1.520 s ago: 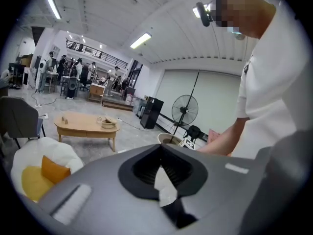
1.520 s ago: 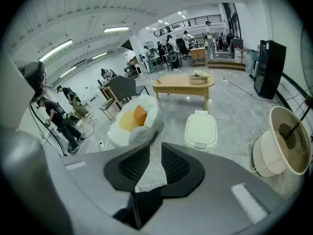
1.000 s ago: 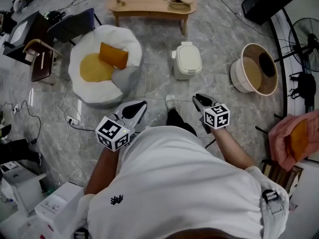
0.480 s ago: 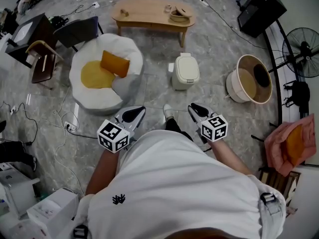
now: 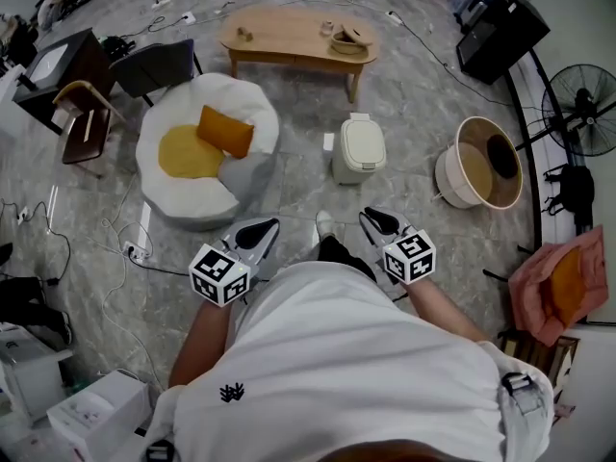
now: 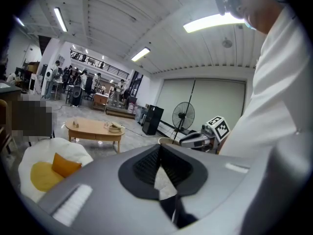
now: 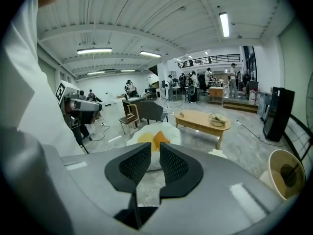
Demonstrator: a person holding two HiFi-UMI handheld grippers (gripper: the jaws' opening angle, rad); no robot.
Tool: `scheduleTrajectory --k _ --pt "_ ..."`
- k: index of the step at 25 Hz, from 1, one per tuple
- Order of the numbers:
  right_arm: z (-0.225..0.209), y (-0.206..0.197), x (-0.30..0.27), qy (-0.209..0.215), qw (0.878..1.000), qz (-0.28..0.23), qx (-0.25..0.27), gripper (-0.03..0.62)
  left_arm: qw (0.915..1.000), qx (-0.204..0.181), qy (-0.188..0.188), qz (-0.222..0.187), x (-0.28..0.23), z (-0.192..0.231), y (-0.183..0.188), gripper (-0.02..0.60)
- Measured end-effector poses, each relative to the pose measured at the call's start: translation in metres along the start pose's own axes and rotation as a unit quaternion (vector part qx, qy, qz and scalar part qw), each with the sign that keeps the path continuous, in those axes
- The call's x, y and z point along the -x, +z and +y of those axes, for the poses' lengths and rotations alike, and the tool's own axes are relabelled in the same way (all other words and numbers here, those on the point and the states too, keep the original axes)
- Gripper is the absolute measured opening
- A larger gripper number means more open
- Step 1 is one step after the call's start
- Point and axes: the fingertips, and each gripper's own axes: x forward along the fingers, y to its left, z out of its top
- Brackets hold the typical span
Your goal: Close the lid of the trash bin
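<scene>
Since the trash bin (image 5: 359,148) sits well off at 12 o'clock, step closer first. Left claw (image 5: 271,224) is pinched together, right claw (image 5: 370,216) slightly apart, both empty; push the lid (image 5: 362,140) down squarely.

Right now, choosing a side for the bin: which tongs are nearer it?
Right. The bin lies straight ahead of the right tongs; the left tongs are farther, to its left.

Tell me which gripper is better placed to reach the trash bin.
Right, probably: the right gripper lies nearly in line with the trash bin ahead, while the left gripper is farther aside.
</scene>
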Motion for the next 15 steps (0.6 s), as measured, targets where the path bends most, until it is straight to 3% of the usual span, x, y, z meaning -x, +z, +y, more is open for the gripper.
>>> scheduleTrajectory --k 9,15 --pt "0.020 -0.008 0.017 0.012 1.000 0.023 0.007 0.051 0.9994 0.030 0.006 0.016 0.013 -0.002 -0.033 0.055" --pt "0.015 -0.012 0.021 0.030 0.999 0.014 0.005 0.044 0.9991 0.029 0.009 0.031 -0.002 -0.013 -0.039 0.055"
